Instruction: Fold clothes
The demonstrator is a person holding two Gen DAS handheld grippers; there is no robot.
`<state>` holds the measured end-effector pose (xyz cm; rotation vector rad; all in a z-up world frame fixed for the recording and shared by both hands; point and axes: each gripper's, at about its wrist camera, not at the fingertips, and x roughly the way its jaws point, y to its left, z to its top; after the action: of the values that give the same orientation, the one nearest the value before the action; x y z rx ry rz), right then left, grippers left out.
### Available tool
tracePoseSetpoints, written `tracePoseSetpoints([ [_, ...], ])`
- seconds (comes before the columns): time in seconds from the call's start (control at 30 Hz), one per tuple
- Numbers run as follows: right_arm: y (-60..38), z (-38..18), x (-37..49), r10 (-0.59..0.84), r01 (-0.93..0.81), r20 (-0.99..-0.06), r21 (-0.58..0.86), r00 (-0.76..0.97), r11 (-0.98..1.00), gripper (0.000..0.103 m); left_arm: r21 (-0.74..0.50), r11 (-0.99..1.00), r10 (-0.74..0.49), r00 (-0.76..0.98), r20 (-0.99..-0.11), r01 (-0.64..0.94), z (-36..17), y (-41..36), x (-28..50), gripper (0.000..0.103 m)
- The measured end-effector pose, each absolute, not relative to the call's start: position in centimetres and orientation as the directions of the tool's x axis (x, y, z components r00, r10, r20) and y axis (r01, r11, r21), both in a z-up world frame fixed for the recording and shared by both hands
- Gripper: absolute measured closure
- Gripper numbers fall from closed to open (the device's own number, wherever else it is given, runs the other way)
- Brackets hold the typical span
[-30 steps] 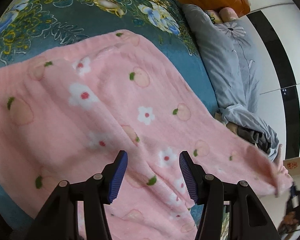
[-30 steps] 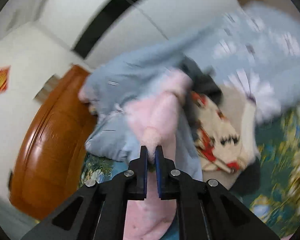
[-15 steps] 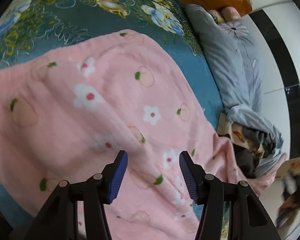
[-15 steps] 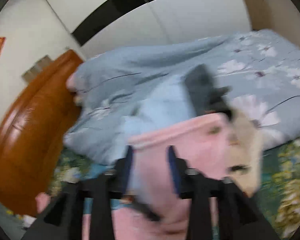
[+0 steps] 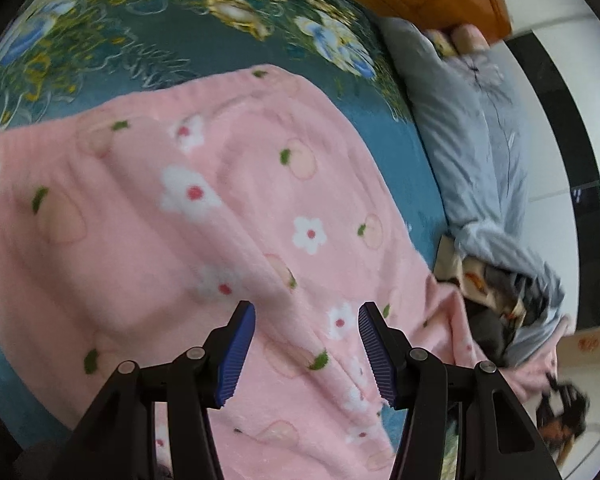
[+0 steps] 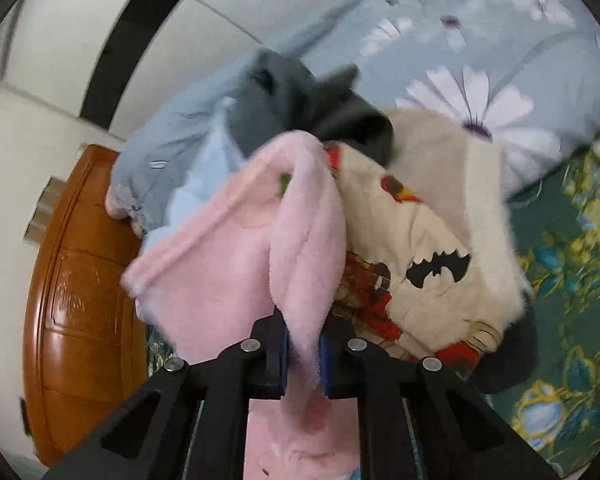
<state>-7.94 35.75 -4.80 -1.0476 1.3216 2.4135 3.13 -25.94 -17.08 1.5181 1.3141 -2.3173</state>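
Bedspread teal floral, left gripper spread, right gripper pinching pink garment

Black linkage arms – silver screws, ribbed blue fingers

Pink garment runs past the frame's lower edge; dark blurred object, perhaps a bag, unreadable.

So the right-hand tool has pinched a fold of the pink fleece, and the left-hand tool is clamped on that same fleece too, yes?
Not quite. The right gripper does pinch a fold of the pink fleece. But the left wrist view shows the left gripper wide open, its fingers apart over the fleece, gripping nothing.
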Motion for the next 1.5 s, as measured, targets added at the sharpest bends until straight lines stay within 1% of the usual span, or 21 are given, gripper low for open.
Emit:
tracePoseSetpoints([
  [0.07, 35.4, -1.9, -5.3, -0.116, -0.464, -0.644, 0.653, -0.756, -0.599, 0.092, -0.612, -0.624, 0.368, -0.509, -0.778, 0.485, -17.2, -25.8, 3.0, 0.045],
  [0.13, 35.0, 1.4, -2.6, -0.033, -0.488, -0.644, 0.611, -0.764, -0.623, 0.092, -0.603, -0.639, 0.370, -0.497, -0.785, 0.478, -17.3, -25.2, 2.6, 0.045],
  [0.27, 34.0, 4.0, -4.4, 0.060, -0.531, -0.673, 0.522, -0.737, -0.668, 0.091, -0.536, -0.729, 0.351, -0.440, -0.827, 0.426, -17.2, -23.3, 1.4, 0.045],
  [0.3, 33.6, 3.7, -6.6, 0.065, -0.540, -0.699, 0.486, -0.712, -0.687, 0.089, -0.511, -0.757, 0.337, -0.426, -0.840, 0.407, -17.0, -22.7, 1.2, 0.045],
  [0.37, 32.3, 2.5, -10.3, 0.056, -0.538, -0.748, 0.421, -0.661, -0.730, 0.086, -0.497, -0.773, 0.328, -0.423, -0.845, 0.394, -16.8, -22.5, 1.4, 0.045],
  [0.43, 31.3, 0.1, -14.6, 0.042, -0.539, -0.808, 0.351, -0.587, -0.766, 0.086, -0.494, -0.774, 0.324, -0.423, -0.846, 0.395, -16.8, -22.6, 1.6, 0.045],
  [0.47, 30.7, -0.7, -15.8, 0.029, -0.522, -0.817, 0.341, -0.576, -0.782, 0.085, -0.504, -0.758, 0.327, -0.429, -0.842, 0.413, -16.9, -23.1, 1.8, 0.045],
  [0.57, 28.9, -2.6, -19.3, 0.011, -0.472, -0.841, 0.293, -0.541, -0.831, 0.069, -0.548, -0.692, 0.335, -0.464, -0.820, 0.470, -17.1, -24.8, 2.7, 0.045],
  [0.63, 27.8, -1.6, -19.5, 0.024, -0.401, -0.822, 0.252, -0.569, -0.881, 0.069, -0.572, -0.661, 0.346, -0.479, -0.807, 0.486, -17.3, -25.3, 2.8, 0.045],
  [0.67, 27.4, -0.9, -19.2, -0.003, -0.351, -0.806, 0.261, -0.592, -0.899, 0.066, -0.578, -0.652, 0.350, -0.482, -0.804, 0.491, -17.4, -25.5, 2.8, 0.045],
  [0.7, 27.2, -0.2, -18.6, -0.060, -0.294, -0.790, 0.296, -0.611, -0.909, 0.060, -0.584, -0.643, 0.354, -0.484, -0.800, 0.496, -17.5, -25.6, 2.8, 0.045],
  [0.77, 27.6, 1.4, -16.7, -0.147, -0.194, -0.739, 0.354, -0.658, -0.915, 0.054, -0.573, -0.662, 0.353, -0.473, -0.807, 0.483, -17.5, -25.1, 2.4, 0.045],
  [0.83, 28.5, 2.7, -14.6, -0.201, -0.119, -0.684, 0.389, -0.701, -0.913, 0.053, -0.554, -0.692, 0.349, -0.457, -0.818, 0.462, -17.4, -24.4, 1.9, 0.045],
  [0.93, 31.3, 2.6, -11.0, -0.149, -0.151, -0.650, 0.382, -0.745, -0.912, 0.053, -0.523, -0.740, 0.340, -0.436, -0.833, 0.424, -17.2, -23.3, 1.3, 0.045],
  [1.07, 35.6, -1.8, -9.2, -0.082, -0.309, -0.713, 0.402, -0.697, -0.862, 0.053, -0.531, -0.732, 0.348, -0.437, -0.830, 0.426, -17.2, -23.4, 1.4, 0.045],
  [1.17, 38.0, -5.2, -8.5, -0.077, -0.399, -0.740, 0.444, -0.668, -0.802, 0.053, -0.543, -0.710, 0.350, -0.445, -0.825, 0.449, -17.4, -23.8, 1.6, 0.045],
  [1.23, 38.8, -6.3, -8.4, -0.076, -0.424, -0.739, 0.464, -0.670, -0.778, 0.053, -0.549, -0.697, 0.348, -0.451, -0.822, 0.462, -17.4, -24.0, 1.7, 0.045],
  [1.37, 39.5, -7.0, -9.5, -0.042, -0.443, -0.748, 0.436, -0.662, -0.784, 0.053, -0.539, -0.704, 0.336, -0.452, -0.826, 0.462, -17.3, -23.9, 1.7, 0.045],
  [1.5, 38.6, -6.4, -11.0, -0.046, -0.411, -0.743, 0.420, -0.668, -0.809, 0.053, -0.522, -0.720, 0.321, -0.448, -0.834, 0.457, -17.2, -23.6, 1.6, 0.045],
])
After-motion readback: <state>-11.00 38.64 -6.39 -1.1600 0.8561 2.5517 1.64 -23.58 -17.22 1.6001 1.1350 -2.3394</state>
